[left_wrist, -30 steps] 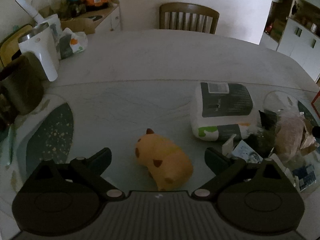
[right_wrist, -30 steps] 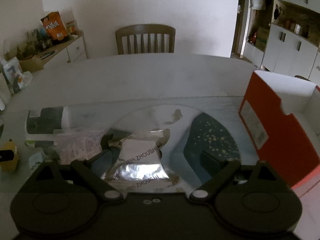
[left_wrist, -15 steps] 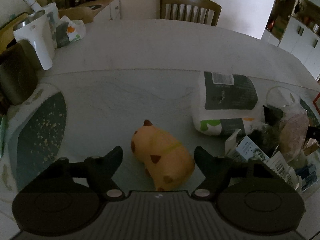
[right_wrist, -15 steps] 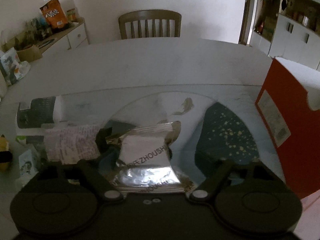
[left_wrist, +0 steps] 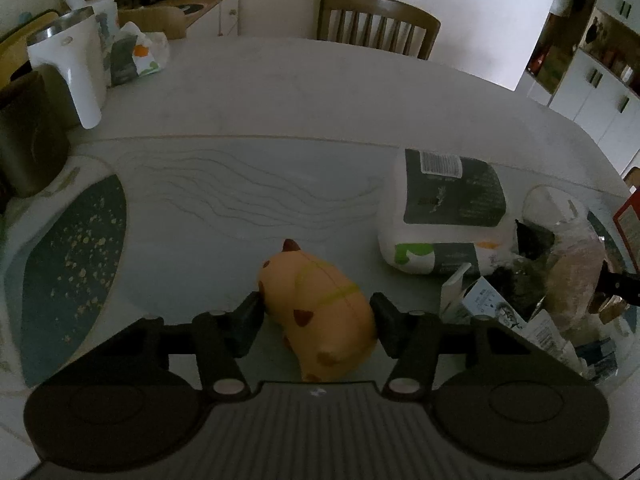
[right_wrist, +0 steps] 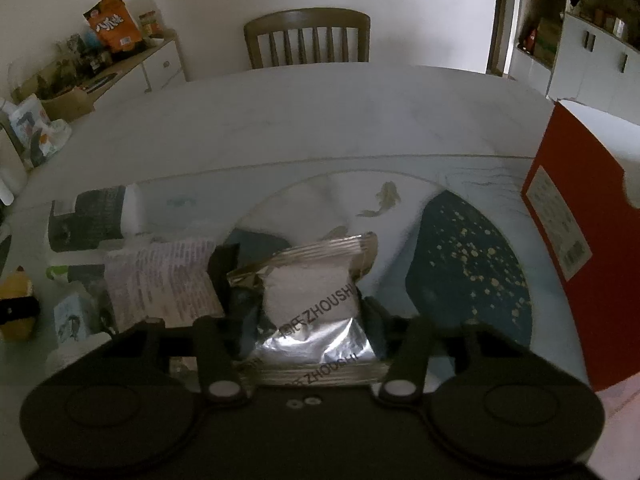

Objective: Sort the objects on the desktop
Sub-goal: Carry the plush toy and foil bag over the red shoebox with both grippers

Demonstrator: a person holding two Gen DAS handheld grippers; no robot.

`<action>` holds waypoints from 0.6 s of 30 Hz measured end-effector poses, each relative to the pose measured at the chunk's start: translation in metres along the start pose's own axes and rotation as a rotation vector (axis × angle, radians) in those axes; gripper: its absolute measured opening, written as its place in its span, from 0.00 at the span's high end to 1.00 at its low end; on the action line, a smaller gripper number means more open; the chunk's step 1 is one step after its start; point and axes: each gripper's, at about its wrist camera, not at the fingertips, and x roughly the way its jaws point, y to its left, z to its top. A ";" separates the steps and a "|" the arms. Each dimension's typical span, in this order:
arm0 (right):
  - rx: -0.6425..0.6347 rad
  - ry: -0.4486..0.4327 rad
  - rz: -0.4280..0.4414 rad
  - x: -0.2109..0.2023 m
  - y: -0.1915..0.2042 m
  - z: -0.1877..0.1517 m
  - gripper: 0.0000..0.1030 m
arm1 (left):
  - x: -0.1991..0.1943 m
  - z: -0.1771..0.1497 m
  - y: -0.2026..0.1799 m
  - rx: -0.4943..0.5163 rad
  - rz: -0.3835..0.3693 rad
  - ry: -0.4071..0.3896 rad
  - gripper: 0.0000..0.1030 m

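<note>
Left gripper (left_wrist: pixel 316 312) jaws just closing, pads touching both sides of yellow toy (left_wrist: pixel 320 312) between them on table (left_wrist: pixel 280 92), right gripper (right_wrist: pixel 308 312) just closing around silver packet (right_wrist: pixel 316 312), red box (right_wrist: pixel 580 248) right of it

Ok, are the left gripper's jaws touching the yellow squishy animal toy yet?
Touching. In the left wrist view, the left gripper has just been closing, and both jaws sit flush against the yellow squishy animal toy, no gap visible.

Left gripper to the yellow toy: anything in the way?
Nothing visible. The left gripper has just been closing and its fingers already sit against both flanks of the toy on bare table.
</note>
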 end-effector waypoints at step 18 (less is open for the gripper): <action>0.073 -0.053 -0.054 -0.049 -0.012 -0.015 0.52 | -0.043 -0.010 -0.001 0.038 -0.096 -0.067 0.47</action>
